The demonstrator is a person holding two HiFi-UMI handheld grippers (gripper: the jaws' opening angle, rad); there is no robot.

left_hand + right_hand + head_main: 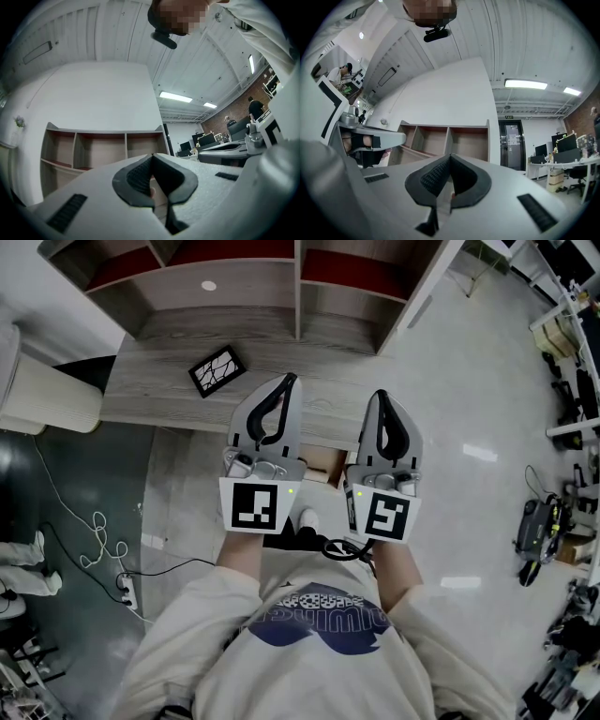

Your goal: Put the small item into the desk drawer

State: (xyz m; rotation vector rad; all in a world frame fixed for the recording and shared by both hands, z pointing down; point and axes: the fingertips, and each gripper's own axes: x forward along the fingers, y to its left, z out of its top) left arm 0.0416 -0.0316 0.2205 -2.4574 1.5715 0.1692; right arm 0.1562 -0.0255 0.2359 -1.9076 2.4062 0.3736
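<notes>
- Left gripper (289, 381): fingers (136, 180) together, nothing between them.
- Right gripper (380, 396): fingers (433, 178) together, empty.
- Small black item (217, 370): flat on the tabletop (159, 381), ahead-left of the left fingers, clear of them.
- Drawer (323, 468): appears pulled out, behind both fingertips, between the grippers.

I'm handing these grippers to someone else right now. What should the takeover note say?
Left gripper: shut, empty, held over the desk's front edge.
Right gripper: shut, empty, beside the left one.
Small item: a dark patterned tile lying flat on the desk, ahead and to the left of both grippers, untouched.
Drawer: a brown opening under the desk edge between the grippers, which looks pulled out a little.
Done: nothing on the item yet.
Left: open a gripper, pick up the tile and put it in the drawer.
</notes>
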